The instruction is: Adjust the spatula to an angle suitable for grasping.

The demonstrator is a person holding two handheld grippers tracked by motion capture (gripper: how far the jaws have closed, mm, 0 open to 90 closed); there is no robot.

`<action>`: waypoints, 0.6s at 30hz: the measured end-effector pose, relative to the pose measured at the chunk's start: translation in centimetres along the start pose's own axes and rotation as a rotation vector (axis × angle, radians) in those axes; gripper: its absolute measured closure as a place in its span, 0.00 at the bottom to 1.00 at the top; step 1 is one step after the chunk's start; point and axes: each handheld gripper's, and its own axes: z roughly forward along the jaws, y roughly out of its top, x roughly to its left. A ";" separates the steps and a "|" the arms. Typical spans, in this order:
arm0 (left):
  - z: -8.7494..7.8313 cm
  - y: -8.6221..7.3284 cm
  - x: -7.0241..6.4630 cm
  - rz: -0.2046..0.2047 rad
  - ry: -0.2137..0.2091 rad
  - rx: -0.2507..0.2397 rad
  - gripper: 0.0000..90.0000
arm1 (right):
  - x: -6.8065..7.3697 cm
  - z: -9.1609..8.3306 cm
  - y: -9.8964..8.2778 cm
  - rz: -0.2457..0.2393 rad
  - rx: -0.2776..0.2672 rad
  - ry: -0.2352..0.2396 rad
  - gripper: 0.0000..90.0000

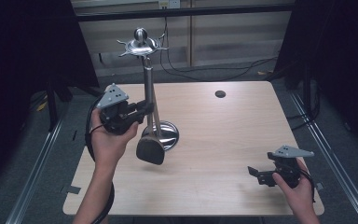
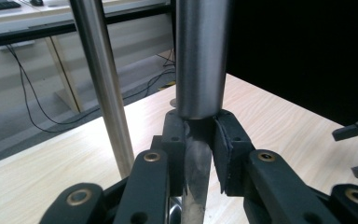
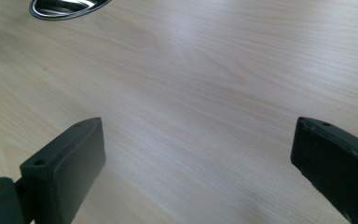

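Presently: left gripper (image 1: 145, 108), fingers clamped on a steel spatula's (image 1: 150, 148) flat neck below its tubular handle, blade hanging over the worktop (image 1: 223, 140) beside the utensil stand (image 1: 145, 70). Right gripper (image 1: 256, 173), fingers wide, empty, low at the near right. Advice, a judgement: lift straight, keeping the handle off the stand's pole.

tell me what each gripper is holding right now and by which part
The left gripper is shut on a metal utensil, clamping the flat shank just below its round handle. The right gripper is open and holds nothing.
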 end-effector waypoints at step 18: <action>0.3 -0.1 0.5 -0.013 0.023 0.003 0.85 | 0.1 0.2 0.1 -0.003 0.001 0.002 0.03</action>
